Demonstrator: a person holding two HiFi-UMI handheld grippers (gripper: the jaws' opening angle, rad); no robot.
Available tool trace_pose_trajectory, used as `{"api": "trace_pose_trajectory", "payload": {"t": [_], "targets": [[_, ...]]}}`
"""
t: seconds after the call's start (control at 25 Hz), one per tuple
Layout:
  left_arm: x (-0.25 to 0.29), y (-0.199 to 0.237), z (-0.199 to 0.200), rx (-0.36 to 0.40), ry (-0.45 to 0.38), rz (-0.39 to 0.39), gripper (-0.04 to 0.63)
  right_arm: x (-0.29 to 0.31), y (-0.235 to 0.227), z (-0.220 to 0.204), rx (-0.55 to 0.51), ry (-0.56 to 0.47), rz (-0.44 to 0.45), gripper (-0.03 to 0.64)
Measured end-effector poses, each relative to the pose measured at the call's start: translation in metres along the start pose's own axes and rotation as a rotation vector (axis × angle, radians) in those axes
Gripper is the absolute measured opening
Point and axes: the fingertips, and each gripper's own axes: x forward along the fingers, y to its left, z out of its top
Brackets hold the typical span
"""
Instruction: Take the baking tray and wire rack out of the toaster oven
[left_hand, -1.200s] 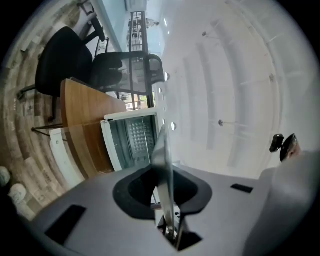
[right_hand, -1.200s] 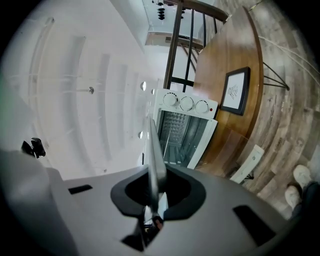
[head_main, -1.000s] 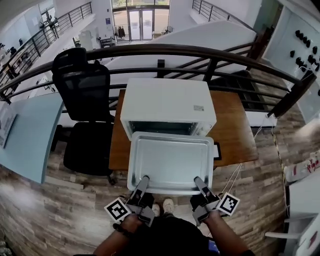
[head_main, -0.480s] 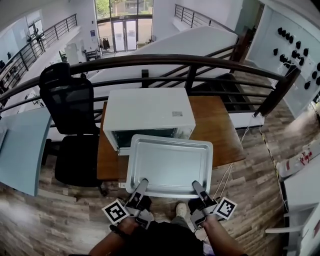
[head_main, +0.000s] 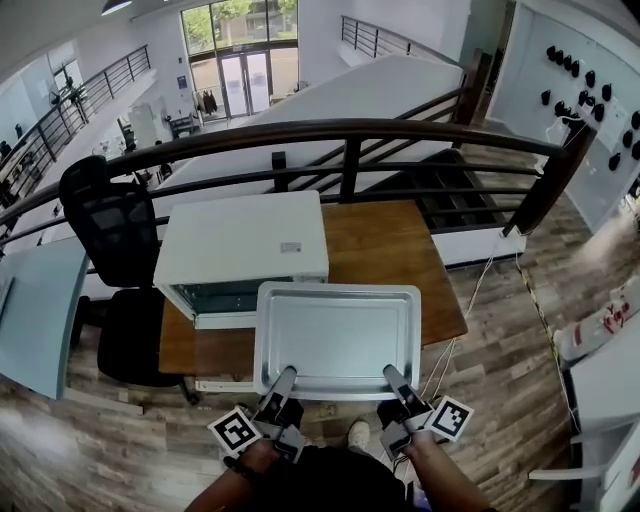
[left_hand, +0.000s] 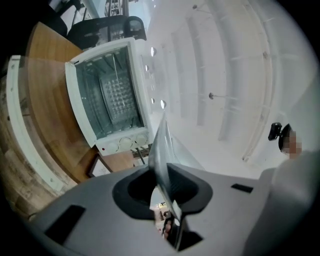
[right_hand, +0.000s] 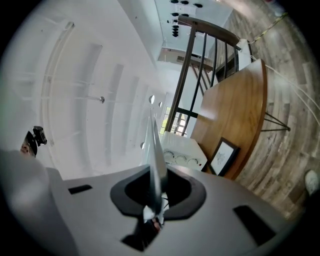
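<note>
My head camera looked steeply down from above onto the desk (head_main: 385, 245), the toaster oven (head_main: 240, 245) and the baking tray (head_main: 338, 335). The left hand-held gripper (head_main: 287, 375) carried its camera right at the tray's near rim, facing the oven's open front. The right hand-held gripper (head_main: 391, 373) camera sat equally close, facing the desk's far side and the railing (head_main: 400, 128). All three views shared tray, oven and desk.
</note>
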Motion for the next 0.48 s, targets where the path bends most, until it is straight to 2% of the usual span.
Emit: {"api": "trace_pose_trajectory", "payload": {"t": [0.24,0.48], "targets": [[0.061,-0.005,-0.064,0.004,-0.005,-0.006,0.064,-0.03,-0.021,0.081,-0.019,0.015,0.016,0.023],[0.097,-0.004,-0.113,-0.01,0.022,0.008,0.064,-0.06,-0.041,0.127,-0.002,0.008,0.012,0.021]]}}
